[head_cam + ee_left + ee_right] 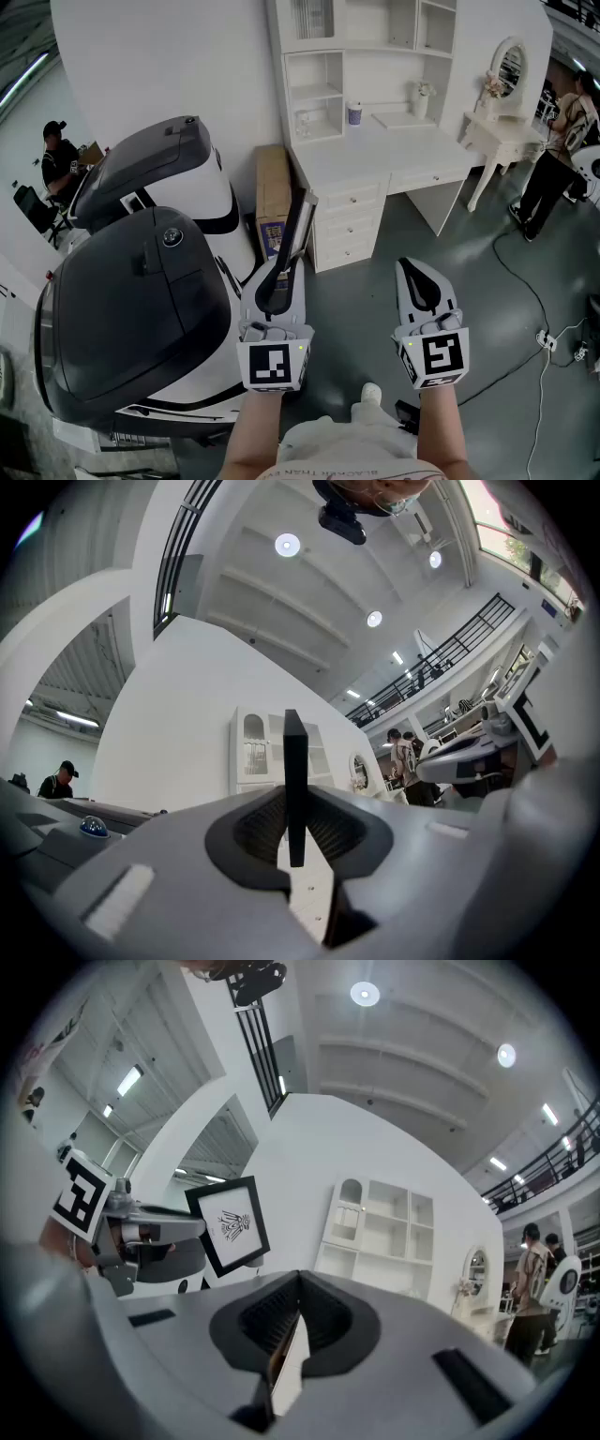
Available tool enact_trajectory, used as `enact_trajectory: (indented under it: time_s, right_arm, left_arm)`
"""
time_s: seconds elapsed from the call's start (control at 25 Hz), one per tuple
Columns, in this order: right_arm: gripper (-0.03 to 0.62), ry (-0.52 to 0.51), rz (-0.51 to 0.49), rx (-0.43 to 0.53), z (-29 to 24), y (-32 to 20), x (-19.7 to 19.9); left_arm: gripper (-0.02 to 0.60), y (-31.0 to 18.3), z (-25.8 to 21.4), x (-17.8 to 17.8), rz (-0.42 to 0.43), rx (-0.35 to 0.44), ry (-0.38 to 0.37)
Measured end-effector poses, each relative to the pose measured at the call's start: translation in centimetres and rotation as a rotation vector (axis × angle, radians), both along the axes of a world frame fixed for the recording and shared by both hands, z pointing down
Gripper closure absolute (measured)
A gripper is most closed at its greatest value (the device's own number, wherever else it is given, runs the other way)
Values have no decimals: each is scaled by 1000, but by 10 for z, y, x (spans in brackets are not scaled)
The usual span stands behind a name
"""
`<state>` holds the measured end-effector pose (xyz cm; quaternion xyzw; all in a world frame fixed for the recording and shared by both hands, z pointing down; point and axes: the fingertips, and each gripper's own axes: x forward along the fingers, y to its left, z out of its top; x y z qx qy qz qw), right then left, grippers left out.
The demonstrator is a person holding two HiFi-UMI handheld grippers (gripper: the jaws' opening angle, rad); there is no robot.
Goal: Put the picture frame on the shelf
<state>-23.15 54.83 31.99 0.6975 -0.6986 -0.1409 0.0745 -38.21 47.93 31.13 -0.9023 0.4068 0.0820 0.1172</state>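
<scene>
The left gripper (279,272) pinches the picture frame (300,225) upright, ready for the shelf (317,92) at twelve o'clock. The right gripper (424,281) is closed on nothing and stays aside.

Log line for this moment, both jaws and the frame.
left gripper: jaws shut on picture frame | right gripper: jaws shut, empty | shelf: ahead, frame not placed

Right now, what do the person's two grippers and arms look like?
They match: the left gripper and right gripper have pale grey, tapering shells with black ribbed pads inside. Each carries a white cube printed with black square markers, with a small green light. No cables show on them. No sleeves reach the forearms; the person wears a pale top.
</scene>
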Motion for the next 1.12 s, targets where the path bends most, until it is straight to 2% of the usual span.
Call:
enact_trajectory:
  time_s: [0.2, 0.6, 0.88, 1.12]
  right_arm:
    - [585, 46, -6, 14, -13, -11, -4]
    - [585, 61, -25, 48, -24, -52, 3]
    - [585, 37, -73, 50, -23, -112, 39]
    - [585, 24, -114, 55, -29, -175, 89]
  left_arm:
    - [515, -11, -8, -7, -2, 28, 4]
    - [515, -46, -11, -2, -22, 36, 3]
    - [514, -103, -10, 31, -59, 21, -1]
    - [514, -163, -19, 75, -99, 63, -12]
